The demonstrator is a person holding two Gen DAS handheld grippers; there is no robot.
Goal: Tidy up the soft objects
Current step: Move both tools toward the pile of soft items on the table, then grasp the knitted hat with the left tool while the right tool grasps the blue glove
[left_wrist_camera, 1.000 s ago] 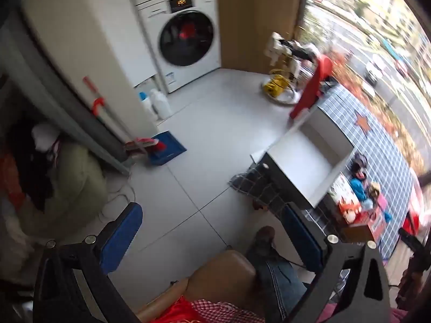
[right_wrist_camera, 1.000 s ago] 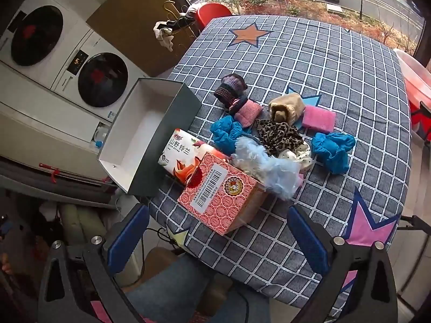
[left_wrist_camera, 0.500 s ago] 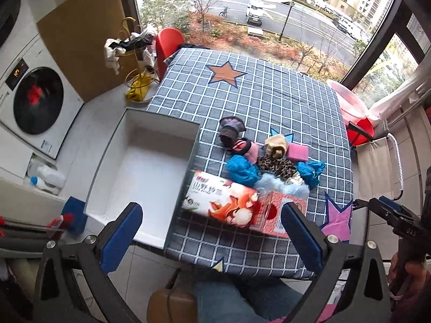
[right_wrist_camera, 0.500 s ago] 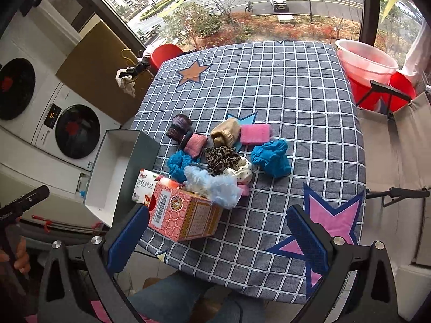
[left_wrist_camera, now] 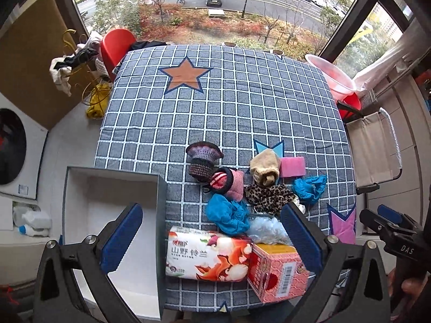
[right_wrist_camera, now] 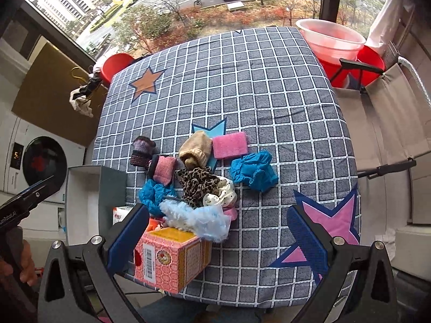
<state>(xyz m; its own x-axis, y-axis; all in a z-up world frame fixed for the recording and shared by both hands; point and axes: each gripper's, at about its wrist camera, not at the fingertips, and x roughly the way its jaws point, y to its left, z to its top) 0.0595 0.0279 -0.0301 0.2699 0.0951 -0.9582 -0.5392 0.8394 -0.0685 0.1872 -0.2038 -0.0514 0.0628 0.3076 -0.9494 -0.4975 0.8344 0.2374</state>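
A pile of soft things lies on the checked tablecloth (left_wrist_camera: 242,102): a purple knit piece (left_wrist_camera: 202,158), a pink roll (left_wrist_camera: 229,181), a beige sock (left_wrist_camera: 264,169), a pink sponge (left_wrist_camera: 293,167), a leopard cloth (left_wrist_camera: 269,195), two blue cloths (left_wrist_camera: 229,214) (left_wrist_camera: 309,187) and a pale blue fluffy piece (right_wrist_camera: 199,219). An open white box (left_wrist_camera: 113,204) sits at the table's left edge. My left gripper (left_wrist_camera: 212,238) is open above the near edge. My right gripper (right_wrist_camera: 218,238) is open over the pink carton (right_wrist_camera: 172,258).
A tissue pack (left_wrist_camera: 207,255) and the pink carton (left_wrist_camera: 277,269) stand at the near edge. A red chair (left_wrist_camera: 117,45) and a wire rack (left_wrist_camera: 89,80) are at the far left. Pink and red basins (right_wrist_camera: 331,40) sit at the far right. A washing machine (right_wrist_camera: 40,164) is on the left.
The left view has swung from the floor and washing machine up to the table. Both grippers have drawn back and risen, so the whole table now shows. Both stay open.
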